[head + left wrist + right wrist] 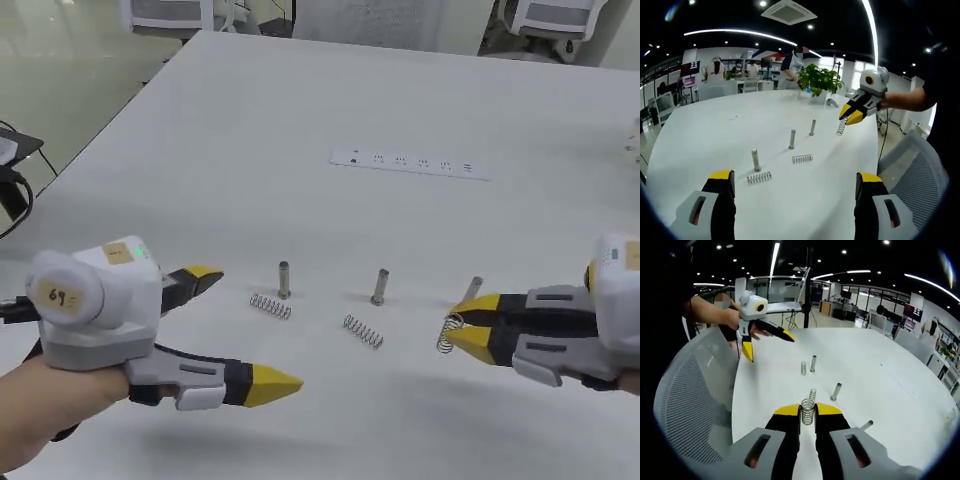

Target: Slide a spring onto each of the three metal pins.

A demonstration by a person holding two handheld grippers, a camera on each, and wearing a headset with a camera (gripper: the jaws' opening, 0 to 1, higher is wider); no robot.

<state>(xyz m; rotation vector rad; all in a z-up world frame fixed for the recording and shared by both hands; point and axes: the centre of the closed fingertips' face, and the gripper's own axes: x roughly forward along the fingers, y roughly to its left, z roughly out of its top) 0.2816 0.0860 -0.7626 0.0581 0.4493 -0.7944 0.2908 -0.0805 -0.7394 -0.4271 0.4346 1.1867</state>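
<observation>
On the table (300, 120) I see three pins standing in a row from left to right: the left pin (284, 279), the middle pin (380, 286) and the right pin (474, 288). The first spring (270, 306) lies just before the left pin, the second spring (363, 331) before the middle pin. The third spring (447, 333) sits between the jaws of my right gripper (458, 322), just beside the right pin. My left gripper (245, 325) hangs before and left of the left pin. A power strip (410, 163) lies well behind the row.
</observation>
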